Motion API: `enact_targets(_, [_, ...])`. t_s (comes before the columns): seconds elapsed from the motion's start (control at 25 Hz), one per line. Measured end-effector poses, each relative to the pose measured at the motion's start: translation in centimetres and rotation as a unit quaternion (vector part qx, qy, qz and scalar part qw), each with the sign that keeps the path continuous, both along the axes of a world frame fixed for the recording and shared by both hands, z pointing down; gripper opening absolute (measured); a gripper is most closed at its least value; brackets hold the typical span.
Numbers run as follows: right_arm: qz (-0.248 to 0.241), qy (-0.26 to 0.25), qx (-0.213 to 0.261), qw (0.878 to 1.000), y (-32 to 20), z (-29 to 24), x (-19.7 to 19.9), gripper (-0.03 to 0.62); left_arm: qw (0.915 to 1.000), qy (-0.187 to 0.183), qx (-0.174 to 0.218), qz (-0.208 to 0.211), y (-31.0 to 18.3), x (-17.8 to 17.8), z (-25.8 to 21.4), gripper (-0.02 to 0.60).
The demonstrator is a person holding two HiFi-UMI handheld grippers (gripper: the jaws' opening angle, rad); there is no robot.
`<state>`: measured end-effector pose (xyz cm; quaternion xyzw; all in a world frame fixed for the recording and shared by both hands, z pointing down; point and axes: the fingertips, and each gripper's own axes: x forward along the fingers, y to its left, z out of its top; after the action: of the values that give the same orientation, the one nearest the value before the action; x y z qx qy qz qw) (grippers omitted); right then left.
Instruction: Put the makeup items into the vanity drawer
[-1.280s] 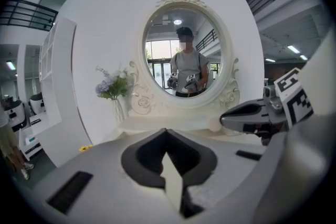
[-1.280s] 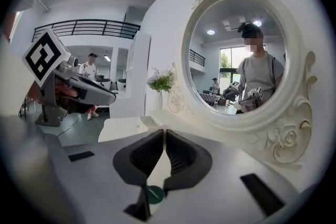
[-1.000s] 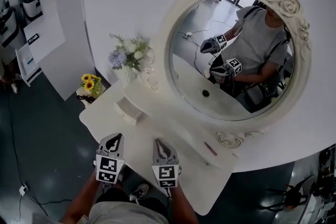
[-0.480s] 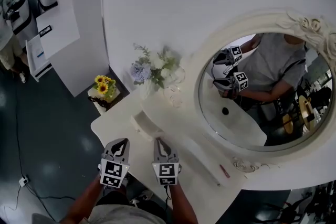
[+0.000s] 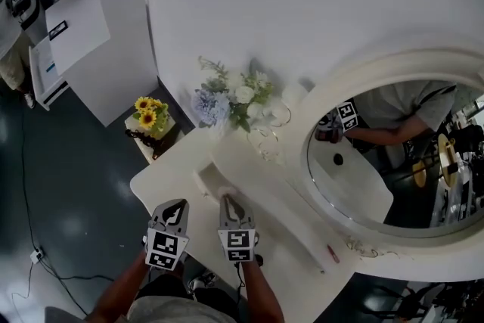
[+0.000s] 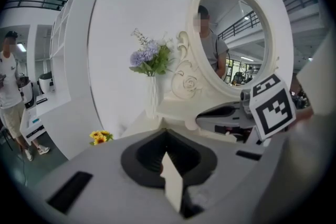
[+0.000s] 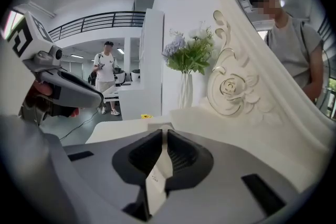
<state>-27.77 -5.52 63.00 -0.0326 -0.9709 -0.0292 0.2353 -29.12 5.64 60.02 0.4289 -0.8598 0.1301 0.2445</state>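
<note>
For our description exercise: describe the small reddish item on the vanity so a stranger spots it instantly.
Start at the big round mirror in its carved white frame on the white vanity. Along the ledge under the frame, at the end away from the flowers, lies a slim reddish stick, the only coloured thing on that white ledge.

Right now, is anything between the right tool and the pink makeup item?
Nothing visible: only bare vanity top separates the pink makeup item from the right tool, whose empty jaws have just been opening.
</note>
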Motion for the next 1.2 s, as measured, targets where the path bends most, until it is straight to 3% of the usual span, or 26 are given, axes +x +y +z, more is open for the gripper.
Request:
enact_targets(0.44, [0.015, 0.011, -0.026, 0.999, 0.2, 2.7, -1.3, 0.068, 0.9996, 0.025, -0.015, 0.003, 1.0, -0.8, 2.8, 0.000])
enact_targets(0.52, [0.006, 0.018, -0.034, 0.999, 0.5, 3.3, -1.1, 0.138, 0.9996, 0.025, -0.015, 0.002, 1.2, -0.9, 2.8, 0.000])
enact_targets(0.64, [0.006, 0.025, -0.033, 0.999, 0.6, 3.8, -0.8, 0.147, 0.9996, 0.024, -0.015, 0.002, 1.3, -0.8, 2.7, 0.000])
enact_targets(0.92, [0.015, 0.013, -0.023, 1.000, 0.3, 2.0, 0.3, 0.146, 0.9998, 0.014, -0.007, 0.009, 0.8, 0.0, 1.4, 0.000])
enact_targets(1.2, [0.038, -0.034, -0.018, 0.999, -1.0, -3.1, 2.9, 0.146, 0.9994, -0.017, 0.009, 0.027, -0.7, 1.6, -1.7, 0.000])
